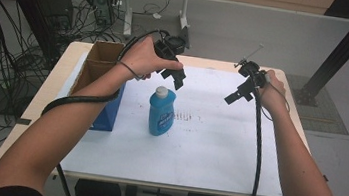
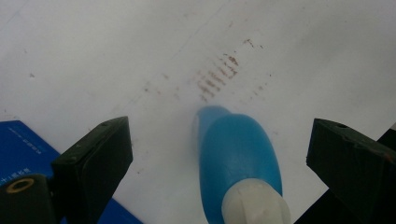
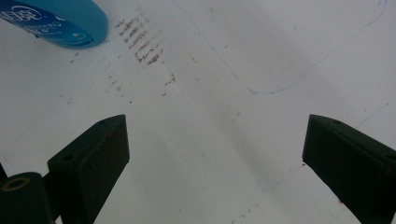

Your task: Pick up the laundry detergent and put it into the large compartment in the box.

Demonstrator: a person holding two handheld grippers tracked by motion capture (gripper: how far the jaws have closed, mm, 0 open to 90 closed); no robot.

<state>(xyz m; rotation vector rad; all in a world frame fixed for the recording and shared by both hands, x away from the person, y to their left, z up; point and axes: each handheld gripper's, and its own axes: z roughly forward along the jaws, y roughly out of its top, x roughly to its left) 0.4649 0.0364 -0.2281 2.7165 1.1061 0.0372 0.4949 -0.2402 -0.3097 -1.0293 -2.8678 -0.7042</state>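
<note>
A blue bottle [image 1: 161, 112] with a white cap stands upright on the white sheet [image 1: 206, 147] covering the table, left of centre. My left gripper [image 1: 174, 78] hovers just above and behind its cap, open. In the left gripper view the bottle [image 2: 238, 154] and its white cap [image 2: 254, 205] lie between the spread jaws, which do not touch it. My right gripper [image 1: 235, 96] hangs open over the sheet to the right of the bottle, with bare sheet between its jaws. The bottle's base [image 3: 56, 21] appears at the top left of the right gripper view.
An open cardboard box with blue sides [image 1: 99, 76] stands at the table's left, close beside the bottle; its blue side [image 2: 23, 149] appears in the left gripper view. Brown smudges [image 1: 187, 117] mark the sheet right of the bottle. Cables and equipment lie on the floor beyond the table.
</note>
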